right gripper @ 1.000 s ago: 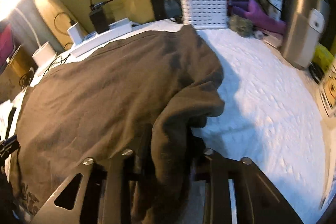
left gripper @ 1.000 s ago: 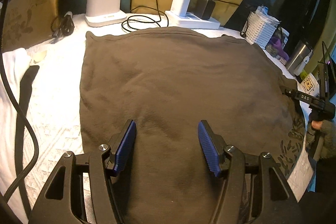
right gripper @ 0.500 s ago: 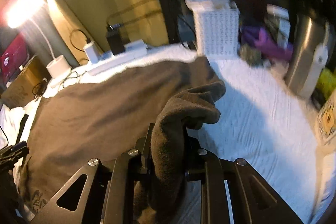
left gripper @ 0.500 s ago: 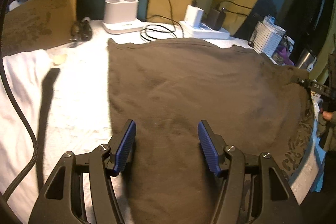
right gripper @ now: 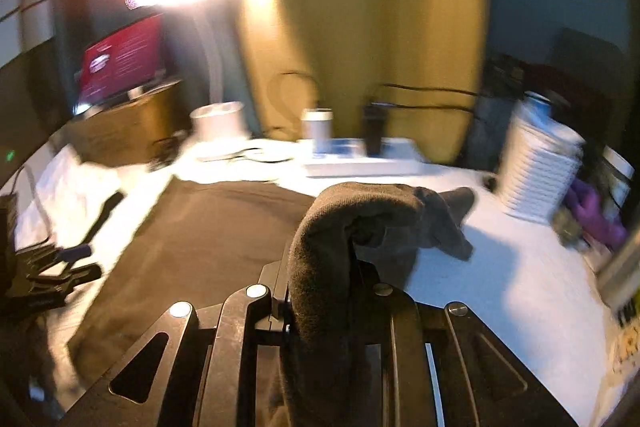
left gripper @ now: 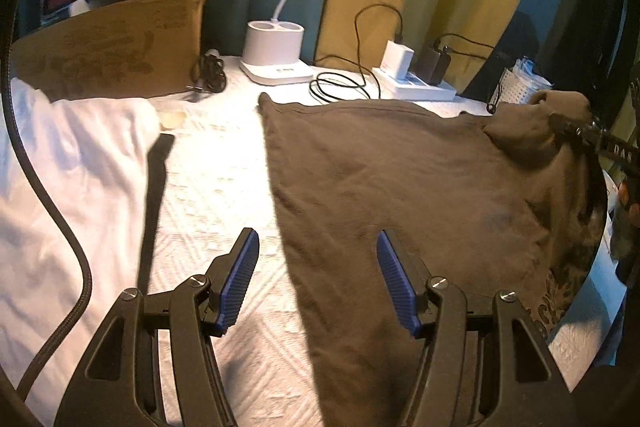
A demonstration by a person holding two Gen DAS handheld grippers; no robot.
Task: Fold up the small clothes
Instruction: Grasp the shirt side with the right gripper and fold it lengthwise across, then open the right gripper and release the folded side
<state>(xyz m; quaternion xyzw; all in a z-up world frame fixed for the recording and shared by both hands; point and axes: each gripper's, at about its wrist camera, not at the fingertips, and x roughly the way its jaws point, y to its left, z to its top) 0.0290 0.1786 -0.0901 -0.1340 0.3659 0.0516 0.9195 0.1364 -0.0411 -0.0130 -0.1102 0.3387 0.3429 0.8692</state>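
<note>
We pinch a bunched edge of the brown garment [right gripper: 332,247], which lies across the white bedspread [left gripper: 216,187], in our right gripper [right gripper: 324,291], its jaws seemingly hidden under cloth; our left gripper [left gripper: 318,279] hangs open above the garment's edge.

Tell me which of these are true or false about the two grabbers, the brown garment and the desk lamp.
1. The right gripper pinches a bunched part of the brown garment. True.
2. The left gripper holds the cloth too. False: its jaws stand apart, holding nothing.
3. The desk lamp is switched on. True.
4. The brown garment lies folded in a neat square. False: it lies mostly spread, one side lifted.
</note>
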